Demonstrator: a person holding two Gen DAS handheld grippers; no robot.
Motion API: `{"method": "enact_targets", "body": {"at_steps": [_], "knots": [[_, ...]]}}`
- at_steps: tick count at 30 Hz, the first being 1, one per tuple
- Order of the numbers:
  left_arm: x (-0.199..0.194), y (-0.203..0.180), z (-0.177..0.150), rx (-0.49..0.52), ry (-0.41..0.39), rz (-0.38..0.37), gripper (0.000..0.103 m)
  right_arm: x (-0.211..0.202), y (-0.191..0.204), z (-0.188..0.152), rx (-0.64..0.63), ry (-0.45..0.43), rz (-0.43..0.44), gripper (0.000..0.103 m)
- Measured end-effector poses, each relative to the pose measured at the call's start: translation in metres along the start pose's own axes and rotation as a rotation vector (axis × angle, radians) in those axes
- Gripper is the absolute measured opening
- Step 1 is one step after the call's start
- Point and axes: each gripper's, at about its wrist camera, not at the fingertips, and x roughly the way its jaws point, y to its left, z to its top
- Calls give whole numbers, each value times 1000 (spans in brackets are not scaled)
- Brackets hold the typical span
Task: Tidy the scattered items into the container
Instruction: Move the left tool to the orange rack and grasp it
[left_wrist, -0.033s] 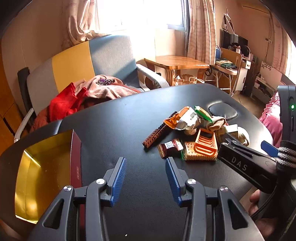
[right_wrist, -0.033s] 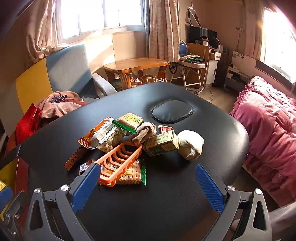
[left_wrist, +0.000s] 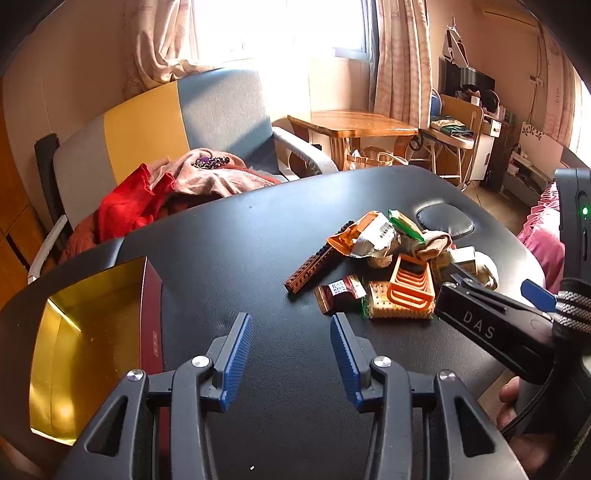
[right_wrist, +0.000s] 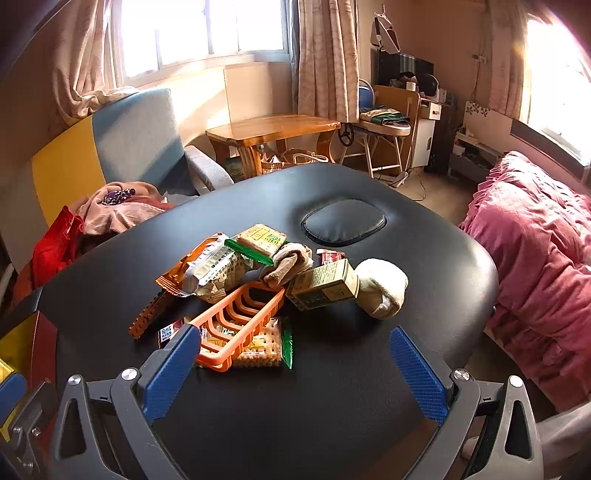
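Observation:
A pile of items lies on the black padded table (left_wrist: 236, 243): an orange plastic basket (right_wrist: 240, 321) on a cracker packet (right_wrist: 258, 347), an orange-silver snack bag (right_wrist: 207, 269), a brown studded strip (left_wrist: 314, 269), a small chocolate pack (left_wrist: 340, 291), a rolled beige sock (right_wrist: 288, 264), a carton (right_wrist: 325, 284) and a white sock (right_wrist: 380, 291). The red box with a gold inside (left_wrist: 85, 332) stands at the table's left edge. My left gripper (left_wrist: 290, 332) is open and empty, between box and pile. My right gripper (right_wrist: 295, 343) is wide open just before the basket.
An armchair (left_wrist: 147, 125) heaped with red and pink clothes stands behind the table on the left. A wooden side table (right_wrist: 273, 125) is beyond. A pink bed (right_wrist: 535, 258) runs along the right. A round black pad (right_wrist: 343, 221) is set into the tabletop behind the pile.

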Motion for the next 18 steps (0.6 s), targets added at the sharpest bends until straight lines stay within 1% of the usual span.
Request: {"method": "enact_targets", "body": {"at_steps": [8,11,12,13,16,18], "knots": [[8,-2,-7,-13,17,-21,45,-5,0,-1,1,-1,14,103],[12,-2,-11,-12,29,-23,45,-3,-3,-3,-2,13,32,103],[15,-1,-14,-7,37,-25,45,-1,-5,-5,-4,18,55,103],[17,-1,-16,-2,44,-26,45,1,-9,-6,-2,23,105,103],[24,1,-24,12,68,-32,45,7,-28,-8,31,62,320,103],[28,2,-29,21,84,-35,45,15,-40,-6,58,87,420,103]]}}
